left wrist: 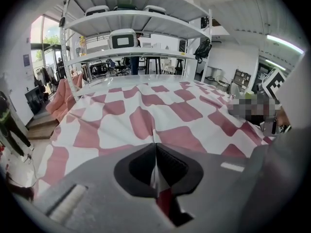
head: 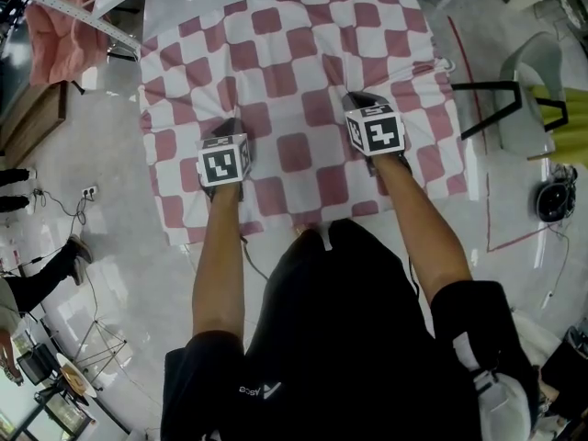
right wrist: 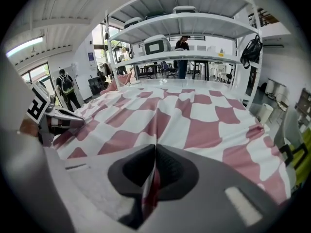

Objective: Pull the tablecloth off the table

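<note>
A red-and-white checked tablecloth [head: 294, 81] covers the table, its near edge hanging toward me. My left gripper [head: 230, 129] is shut on a pinch of the cloth near the front left; in the left gripper view a fold of the tablecloth [left wrist: 146, 110] runs into the closed jaws of the left gripper [left wrist: 155, 147]. My right gripper [head: 360, 102] is shut on a pinch further right and a little deeper on the table. In the right gripper view the tablecloth [right wrist: 194, 115] rises in a ridge into the closed jaws of the right gripper [right wrist: 155, 148].
A pink cloth [head: 57, 26] hangs at the far left by a metal rail. A chair with a black frame [head: 514, 99] stands right of the table. White shelving [left wrist: 136, 28] rises beyond the table's far end. A person [right wrist: 183, 45] stands behind the far shelf.
</note>
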`<state>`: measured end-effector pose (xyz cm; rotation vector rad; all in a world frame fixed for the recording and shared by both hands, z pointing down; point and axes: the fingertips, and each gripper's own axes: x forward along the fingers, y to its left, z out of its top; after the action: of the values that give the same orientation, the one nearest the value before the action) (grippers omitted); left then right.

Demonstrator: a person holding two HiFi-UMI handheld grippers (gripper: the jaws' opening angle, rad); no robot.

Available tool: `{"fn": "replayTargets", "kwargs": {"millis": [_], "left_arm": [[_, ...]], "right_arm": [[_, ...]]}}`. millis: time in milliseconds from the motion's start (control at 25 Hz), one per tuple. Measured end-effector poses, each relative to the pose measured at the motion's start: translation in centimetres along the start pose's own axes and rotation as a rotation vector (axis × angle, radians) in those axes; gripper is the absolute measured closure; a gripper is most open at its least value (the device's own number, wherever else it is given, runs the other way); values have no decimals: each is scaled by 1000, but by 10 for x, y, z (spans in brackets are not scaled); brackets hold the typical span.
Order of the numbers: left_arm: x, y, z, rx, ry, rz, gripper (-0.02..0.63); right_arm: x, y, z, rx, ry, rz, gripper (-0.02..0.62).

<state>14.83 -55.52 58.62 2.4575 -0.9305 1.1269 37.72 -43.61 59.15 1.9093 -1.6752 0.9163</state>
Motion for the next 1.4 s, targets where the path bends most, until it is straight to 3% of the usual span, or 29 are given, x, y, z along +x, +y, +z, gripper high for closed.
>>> {"fn": "replayTargets", "kwargs": {"millis": [240, 560, 920, 1120, 1400], "left_arm": [[-22, -8, -5, -121, -96, -65, 597], [-85, -15, -8, -244, -338, -240, 597], [-153, -30, 10, -306, -547, -389, 597], [-210, -52, -22, -300, -631, -403, 597], [-320, -98, -55, -306, -748, -354, 597]], "right_arm": [[-23, 22, -7, 74, -68, 104, 588], [-78, 63, -11, 187, -246, 241, 588], [-146, 91, 6, 242, -413, 358, 588], [-211, 105, -27, 231, -512, 390, 588], [-328, 128, -56, 162, -646, 493, 589]]}}
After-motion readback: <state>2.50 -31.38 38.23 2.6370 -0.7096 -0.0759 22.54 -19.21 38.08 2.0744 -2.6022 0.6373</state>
